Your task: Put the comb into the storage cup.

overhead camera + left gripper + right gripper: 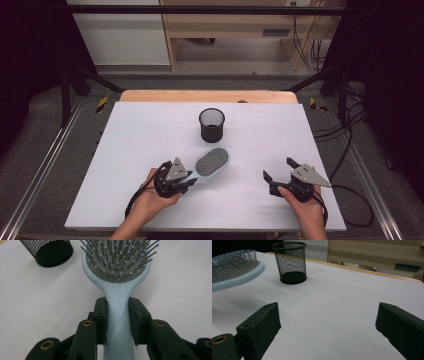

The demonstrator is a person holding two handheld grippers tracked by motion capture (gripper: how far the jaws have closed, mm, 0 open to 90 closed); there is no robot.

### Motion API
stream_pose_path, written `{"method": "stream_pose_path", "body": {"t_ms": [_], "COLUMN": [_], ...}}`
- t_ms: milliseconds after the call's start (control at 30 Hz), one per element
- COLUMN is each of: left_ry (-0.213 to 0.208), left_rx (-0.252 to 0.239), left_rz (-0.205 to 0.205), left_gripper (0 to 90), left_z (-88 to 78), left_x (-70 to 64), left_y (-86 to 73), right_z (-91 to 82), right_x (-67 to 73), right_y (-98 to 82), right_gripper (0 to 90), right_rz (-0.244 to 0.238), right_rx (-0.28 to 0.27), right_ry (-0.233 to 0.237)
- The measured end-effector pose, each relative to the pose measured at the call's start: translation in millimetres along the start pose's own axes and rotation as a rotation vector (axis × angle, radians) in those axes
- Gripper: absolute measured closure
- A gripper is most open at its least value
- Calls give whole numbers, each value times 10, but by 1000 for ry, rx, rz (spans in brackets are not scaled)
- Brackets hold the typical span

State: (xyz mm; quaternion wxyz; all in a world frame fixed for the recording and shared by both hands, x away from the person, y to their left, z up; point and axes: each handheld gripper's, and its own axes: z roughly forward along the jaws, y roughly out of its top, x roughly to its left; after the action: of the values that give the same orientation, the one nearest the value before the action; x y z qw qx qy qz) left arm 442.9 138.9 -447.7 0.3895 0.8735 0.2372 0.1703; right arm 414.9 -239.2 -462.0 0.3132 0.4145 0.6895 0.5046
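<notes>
- Gripping only the thin handle, the left gripper is clamped on the hairbrush, so the heavy head could swing or slip between the pads.
- The brush hangs just above the table, near the mesh cup; a careless move could knock that light cup over.
- Its long axis runs from the handle up and away toward the cup, bristles facing up.
- The right gripper rests with jaws apart, empty.

The hairbrush loses the top of its bristle head to the upper edge in the left gripper view, and the handle end runs off the bottom. The mesh cup is chopped there too. In the right gripper view the brush is blurry.
</notes>
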Motion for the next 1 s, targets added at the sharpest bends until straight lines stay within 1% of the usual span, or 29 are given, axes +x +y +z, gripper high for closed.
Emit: {"method": "stream_pose_path", "body": {"t_ms": [67, 167, 233, 267, 333, 367, 433, 467, 533, 633, 667, 700, 767, 900, 933, 967, 1000], "left_ry": [2, 19, 37, 37, 52, 67, 83, 83, 100, 133, 133, 137, 145, 158, 160, 159, 162], "left_rx": [-10, -29, -59, -59, -91, -116, -144, -144, -170, -210, -210, -218, -230, -253, -258, -263, -267], "left_rz": [2, 14, 18, 18, 12, -10, -22, -22, -39, -53, -53, -58, -57, -63, -65, -68, -68], "left_gripper": [697, 697, 697, 697, 697, 697, 697, 697, 697, 697, 697, 697, 697, 697, 697, 697, 697], "left_z": [25, 89, 107, 107, 89, 58, 20, 20, -15, -78, -78, -90, -114, -160, -172, -180, -187], "left_x": [0, -11, -11, -11, -1, 29, 47, 47, 58, 68, 68, 68, 67, 71, 75, 79, 80], "left_y": [17, 69, 84, 84, 69, 54, 38, 38, 21, -12, -12, -21, -34, -42, -44, -46, -49], "right_z": [11, 29, 41, 50, 59, 78, 101, 117, 155, 217, 244, 274, 335, 448, 470, 470, 490], "right_x": [53, 129, 176, 201, 221, 268, 318, 346, 415, 531, 569, 606, 678, 804, 830, 830, 852], "right_y": [15, 48, 81, 101, 120, 161, 209, 235, 295, 397, 427, 455, 502, 582, 600, 600, 615], "right_gripper": [58, 58, 58, 57, 58, 57, 56, 56, 52, 49, 49, 47, 46, 37, 35, 35, 34], "right_rz": [3, 6, 18, 32, 35, 51, 62, 70, 85, 122, 141, 158, 189, 220, 233, 233, 247], "right_rx": [-4, -7, -13, -11, -11, -11, -8, -11, -15, -37, -45, -50, -60, -71, -75, -75, -79], "right_ry": [17, 44, 55, 59, 63, 75, 98, 110, 131, 169, 181, 193, 213, 247, 257, 257, 267]}}
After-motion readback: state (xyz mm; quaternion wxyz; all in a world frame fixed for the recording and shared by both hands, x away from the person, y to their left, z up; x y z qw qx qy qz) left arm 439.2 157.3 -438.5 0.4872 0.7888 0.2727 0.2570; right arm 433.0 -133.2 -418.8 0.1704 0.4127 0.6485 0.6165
